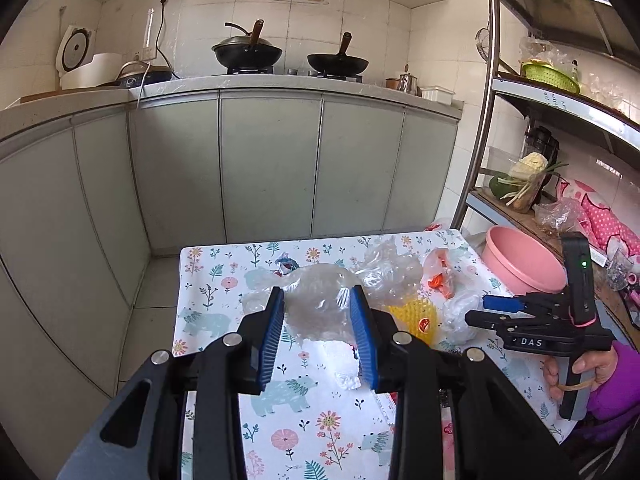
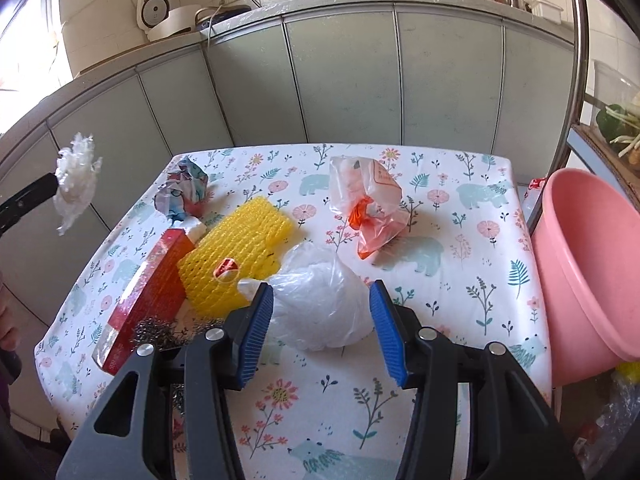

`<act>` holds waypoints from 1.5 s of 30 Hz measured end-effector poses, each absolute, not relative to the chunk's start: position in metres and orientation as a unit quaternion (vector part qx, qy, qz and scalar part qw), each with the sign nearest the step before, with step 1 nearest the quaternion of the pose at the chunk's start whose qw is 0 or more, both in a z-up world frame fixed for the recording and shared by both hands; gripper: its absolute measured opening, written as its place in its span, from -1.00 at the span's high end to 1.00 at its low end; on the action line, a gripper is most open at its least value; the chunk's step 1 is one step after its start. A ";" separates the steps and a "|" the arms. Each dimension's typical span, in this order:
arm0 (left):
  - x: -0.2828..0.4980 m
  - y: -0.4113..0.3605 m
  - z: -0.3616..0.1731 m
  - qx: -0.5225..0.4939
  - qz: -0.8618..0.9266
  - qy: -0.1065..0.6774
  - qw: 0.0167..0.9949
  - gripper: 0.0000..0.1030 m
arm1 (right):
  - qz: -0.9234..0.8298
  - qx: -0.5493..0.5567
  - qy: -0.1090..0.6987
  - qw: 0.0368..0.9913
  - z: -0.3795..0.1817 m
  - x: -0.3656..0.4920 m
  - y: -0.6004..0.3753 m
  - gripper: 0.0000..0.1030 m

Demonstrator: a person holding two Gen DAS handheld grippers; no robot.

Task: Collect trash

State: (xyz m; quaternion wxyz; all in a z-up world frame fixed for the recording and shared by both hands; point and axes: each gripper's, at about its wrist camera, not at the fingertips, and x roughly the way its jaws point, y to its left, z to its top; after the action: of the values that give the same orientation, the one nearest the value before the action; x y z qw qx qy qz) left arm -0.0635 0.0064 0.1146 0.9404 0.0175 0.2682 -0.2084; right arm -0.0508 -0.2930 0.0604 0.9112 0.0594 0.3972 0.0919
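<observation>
My left gripper is shut on a crumpled wad of clear plastic wrap, held up in the air above the floral tablecloth. In the right wrist view the same wad hangs off the table's left side. My right gripper is open and low over the table, with a white plastic bag lying between its blue pads. Loose on the table are a yellow foam net, a red box, a crumpled printed paper and an orange-and-clear bag.
A pink basin stands off the table's right edge, under a metal shelf rack. A steel scourer lies by the red box. Grey cabinet fronts run behind the table. A hand in a purple sleeve holds the right gripper.
</observation>
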 end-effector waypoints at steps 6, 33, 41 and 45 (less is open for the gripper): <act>-0.070 0.000 0.120 0.025 -0.207 0.266 0.941 0.36 | 0.101 0.084 0.411 0.902 0.056 -0.057 -0.298 0.51; -0.062 -0.192 0.147 0.061 -0.344 0.235 0.907 0.36 | -0.078 0.167 0.290 0.939 0.113 -0.153 -0.459 0.62; -0.042 -0.282 0.136 0.082 -0.389 0.252 0.882 0.36 | -0.134 0.173 0.282 0.934 0.104 -0.149 -0.501 0.62; -0.037 -0.325 0.125 0.096 -0.411 0.260 0.868 0.36 | -0.147 0.166 0.285 0.932 0.097 -0.145 -0.511 0.62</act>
State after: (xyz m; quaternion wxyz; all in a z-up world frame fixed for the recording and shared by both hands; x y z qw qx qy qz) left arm -0.0369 -0.3248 0.1249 0.8682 0.0956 0.2604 -0.4113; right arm -0.1447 -0.5110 0.0968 0.9324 0.1662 0.2851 -0.1474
